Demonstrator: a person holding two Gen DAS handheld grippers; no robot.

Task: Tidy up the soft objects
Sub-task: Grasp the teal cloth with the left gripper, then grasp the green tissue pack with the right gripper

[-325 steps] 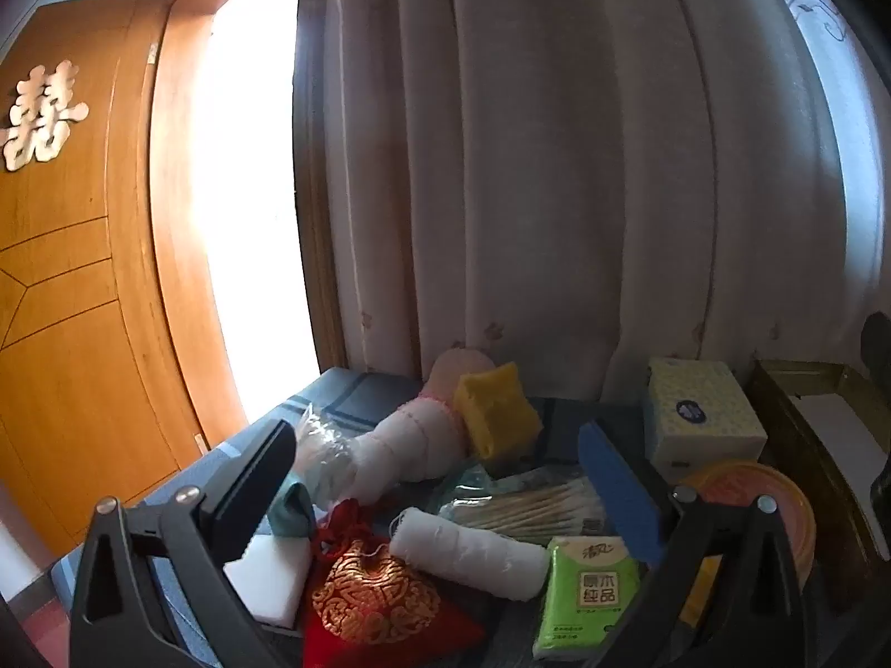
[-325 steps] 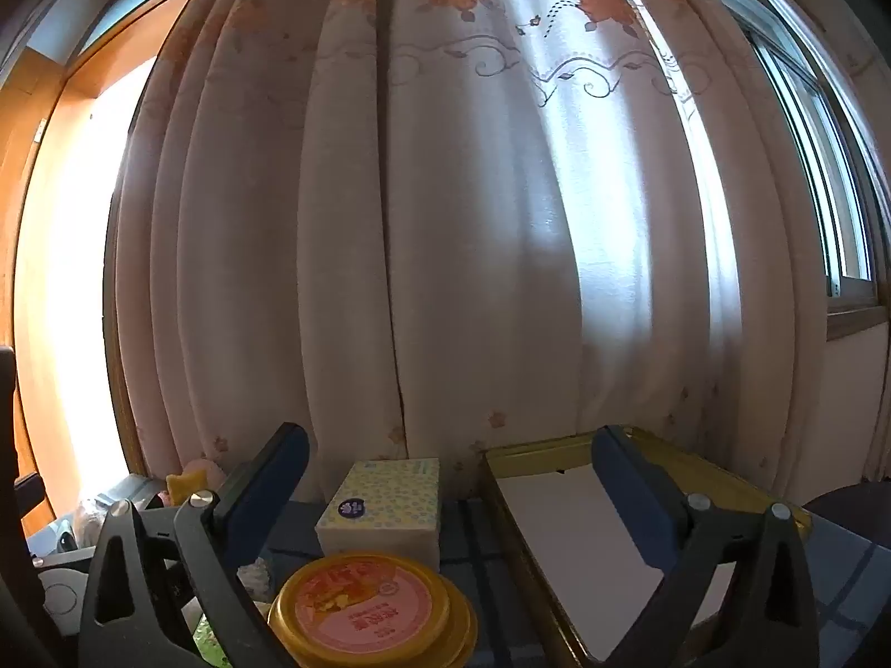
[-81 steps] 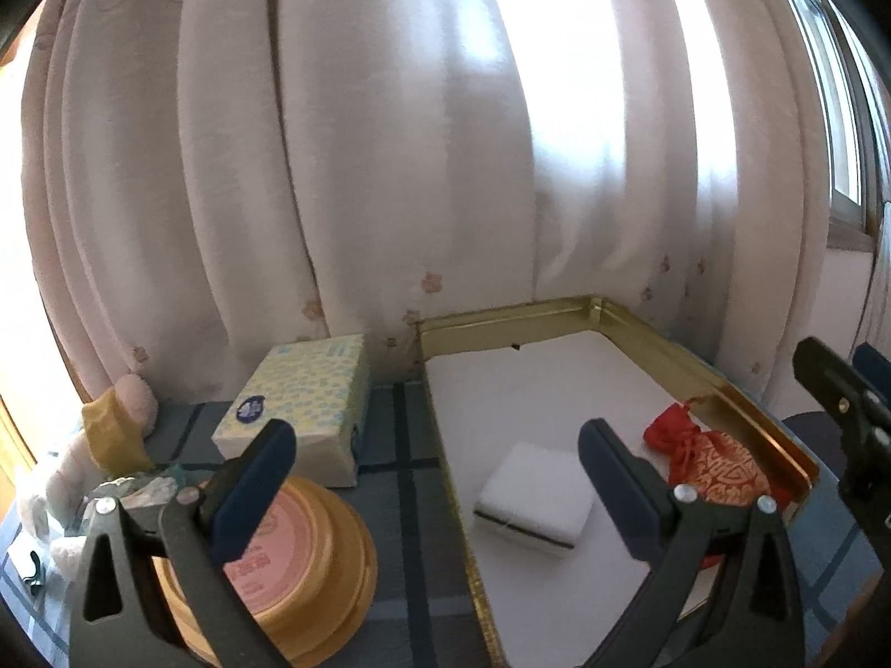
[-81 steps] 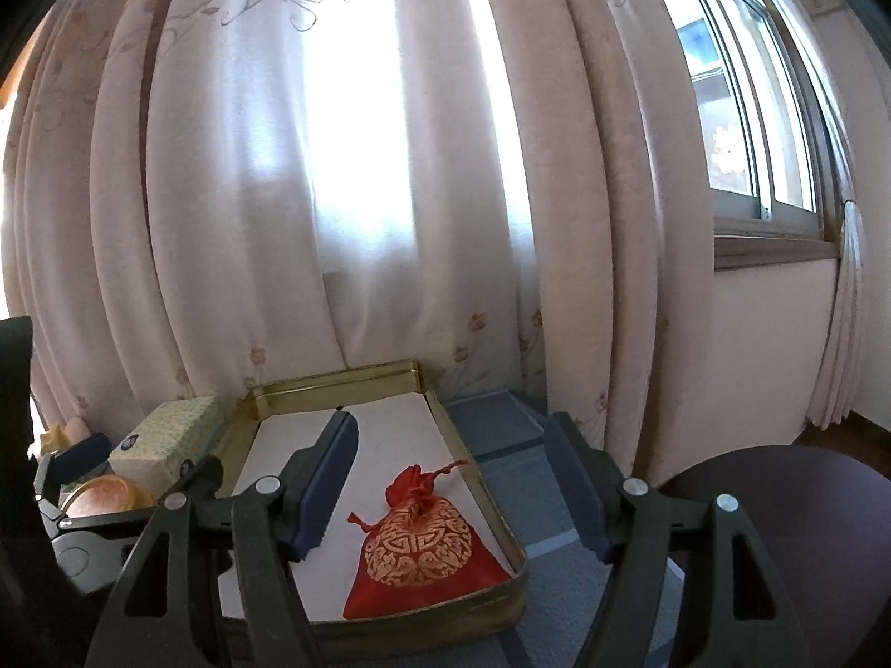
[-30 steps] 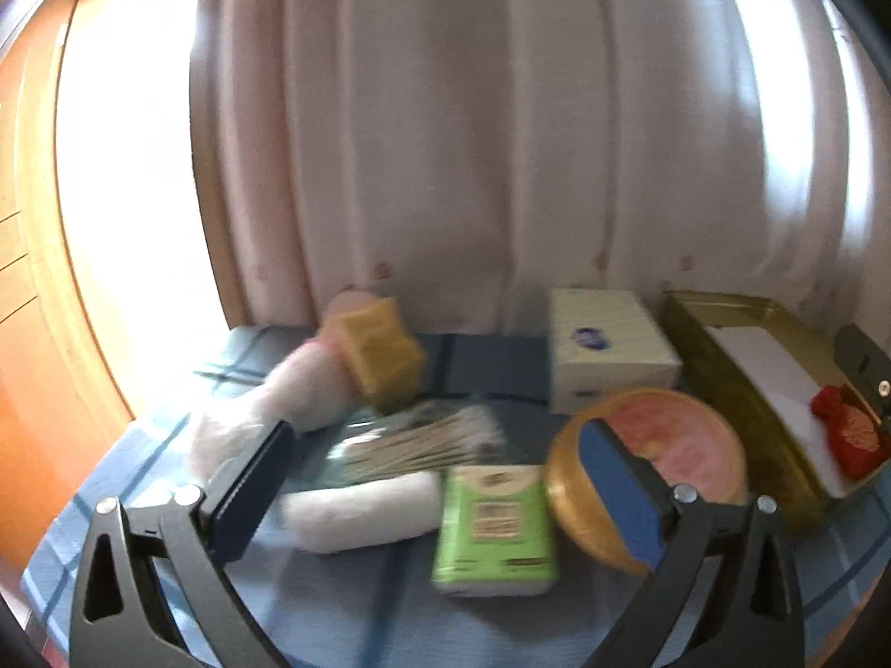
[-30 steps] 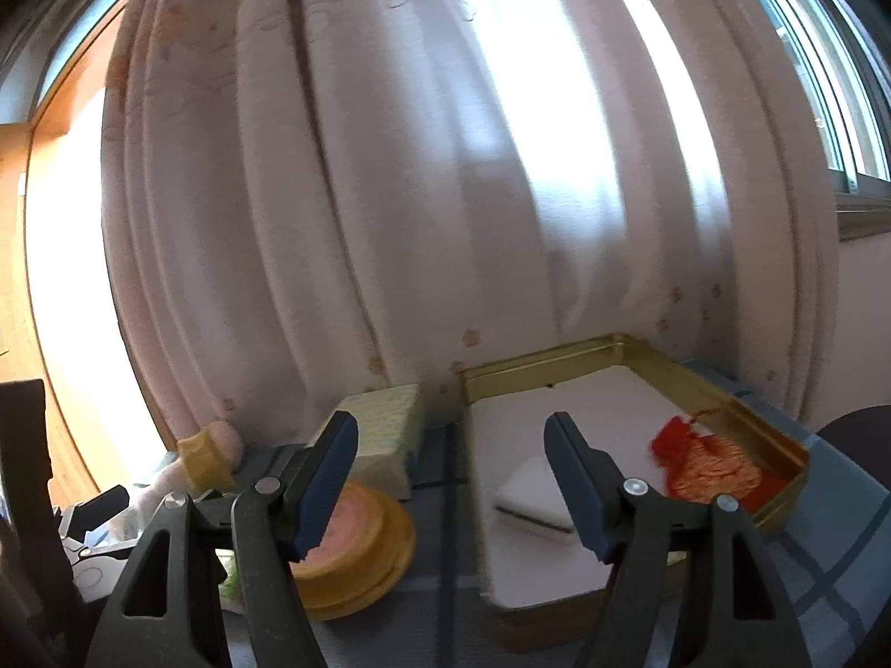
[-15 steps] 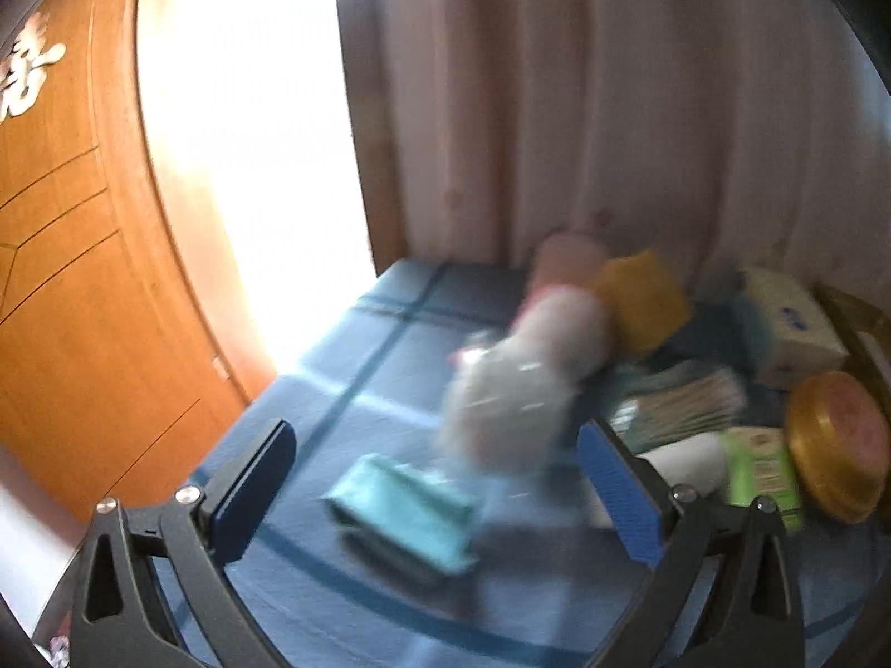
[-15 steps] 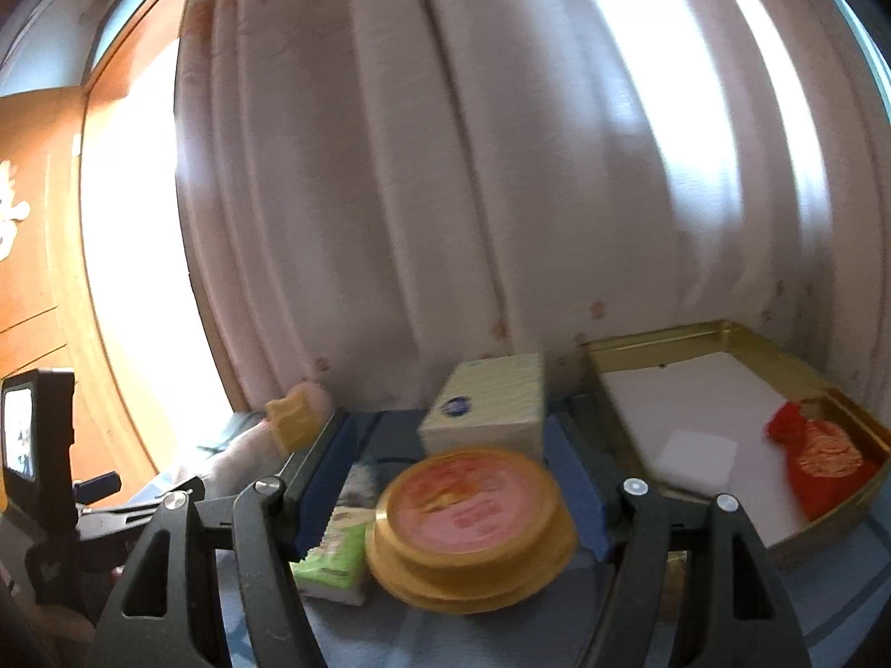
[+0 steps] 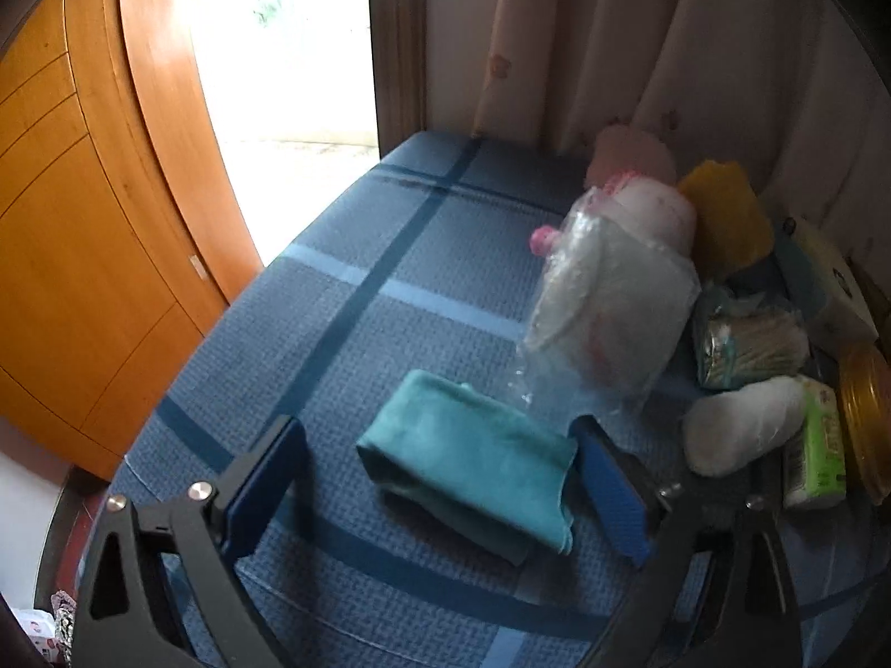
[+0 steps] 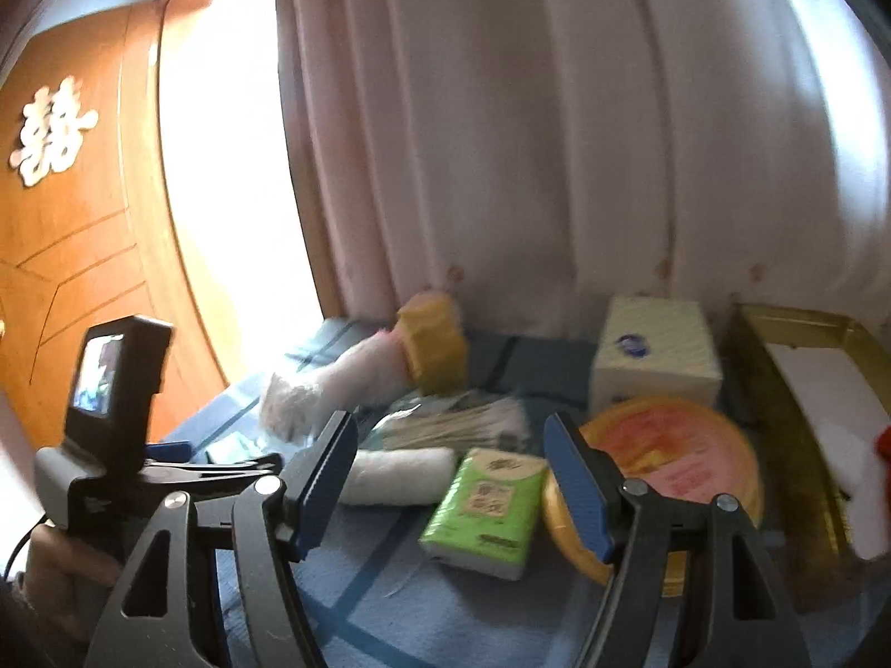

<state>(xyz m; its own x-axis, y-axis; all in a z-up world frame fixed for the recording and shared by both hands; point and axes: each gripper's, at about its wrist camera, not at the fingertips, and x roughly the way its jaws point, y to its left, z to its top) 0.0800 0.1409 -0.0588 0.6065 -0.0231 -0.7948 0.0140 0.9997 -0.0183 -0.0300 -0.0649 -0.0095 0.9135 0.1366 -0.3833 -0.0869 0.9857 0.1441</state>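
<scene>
At the far left stands an orange wooden door [image 9: 83, 256], with bright daylight beside it. The left tongs [image 9: 440, 492] hang low over the blue checked desk [image 9: 356, 300], spread wide, with a folded teal cloth [image 9: 468, 459] lying flat between the two blue pads; its right end is just beside the right pad, though contact cannot be told. Just right of and beyond the cloth lies a clear plastic bag [image 9: 607, 317] against a pink-and-white plush roll [image 9: 651, 206], with a yellow sponge [image 9: 724, 217] beyond it by the curtain [image 10: 557, 139]. Nearer and right lie a packet of cotton swabs [image 9: 746, 345], a white rolled towel [image 9: 740, 423] and a green tissue pack [image 10: 484, 506]. The right tongs [image 10: 448, 490] are also spread, holding nothing, above that green pack. Further right sit a yellow round tin [image 10: 668, 456], a tissue box [image 10: 657, 356] beyond it, and a gold tray [image 10: 779, 389] at the right edge.
</scene>
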